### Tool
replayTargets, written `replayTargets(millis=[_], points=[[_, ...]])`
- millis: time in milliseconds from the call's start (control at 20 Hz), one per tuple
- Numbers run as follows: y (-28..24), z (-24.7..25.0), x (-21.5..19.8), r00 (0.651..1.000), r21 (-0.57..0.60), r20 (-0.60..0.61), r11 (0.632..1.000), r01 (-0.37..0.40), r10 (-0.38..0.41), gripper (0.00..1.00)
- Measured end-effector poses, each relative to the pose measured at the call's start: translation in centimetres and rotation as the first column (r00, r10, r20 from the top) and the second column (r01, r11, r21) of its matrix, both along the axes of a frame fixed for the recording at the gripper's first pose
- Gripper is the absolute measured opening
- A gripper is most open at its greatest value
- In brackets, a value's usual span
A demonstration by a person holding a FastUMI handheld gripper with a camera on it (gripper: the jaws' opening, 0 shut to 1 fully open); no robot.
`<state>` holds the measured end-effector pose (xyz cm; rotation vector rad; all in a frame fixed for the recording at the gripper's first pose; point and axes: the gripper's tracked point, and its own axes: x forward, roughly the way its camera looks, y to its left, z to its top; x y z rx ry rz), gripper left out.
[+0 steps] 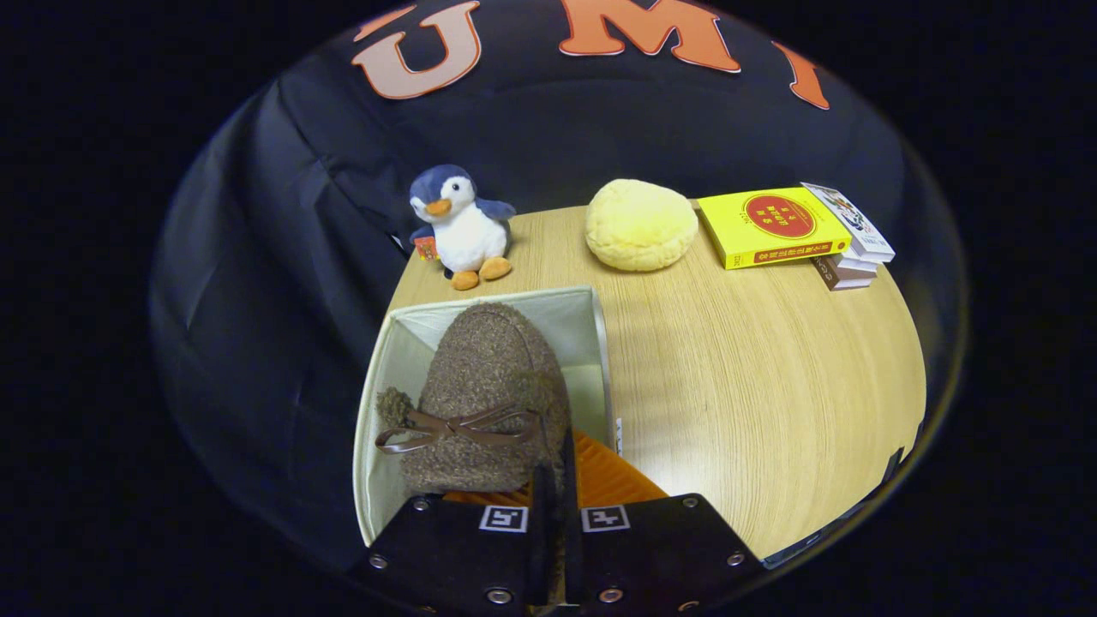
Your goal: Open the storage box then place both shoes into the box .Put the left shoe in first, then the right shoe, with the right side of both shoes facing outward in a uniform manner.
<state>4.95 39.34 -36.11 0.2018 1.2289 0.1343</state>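
Claw (555, 488) closed tight on the back rim of a shoe (488, 386), toe pointing away, held over an open storage box (591, 330) at the near left corner of the tabletop (754, 377). Beyond the box, a toy penguin (458, 224) at the far left edge, with a round cushion (640, 224) to its right. Further right, a book (771, 227) leaning on a small stack of books (853, 257) at the far right.

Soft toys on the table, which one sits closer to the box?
The penguin, just beyond the box's far corner. The yellow cushion sits further off, toward the books. The claw is shut on the shoe.
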Motion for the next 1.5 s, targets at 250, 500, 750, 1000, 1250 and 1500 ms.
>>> replayTargets(millis=[250, 500, 750, 1000, 1250, 1500], points=[[1.2, 1.5, 0.1, 0.999, 0.054, 0.026, 0.998, -0.028, 0.026, 0.27], [-0.7, 7.0, 1.7, 0.988, 0.136, 0.149, 0.989, -0.06, 0.039, 0.32], [-6.4, 14.0, 3.4, 0.933, 0.18, 0.359, 0.979, -0.095, 0.025, 0.48], [-15.6, 21.7, 4.5, 0.809, 0.136, 0.587, 0.989, -0.052, -0.039, 0.59], [-25.5, 27.2, 4.5, 0.647, 0.048, 0.761, 0.999, 0.024, -0.053, 0.7], [-32.0, 30.2, 3.5, 0.561, -0.008, 0.827, 0.998, 0.061, -0.027, 0.84]])
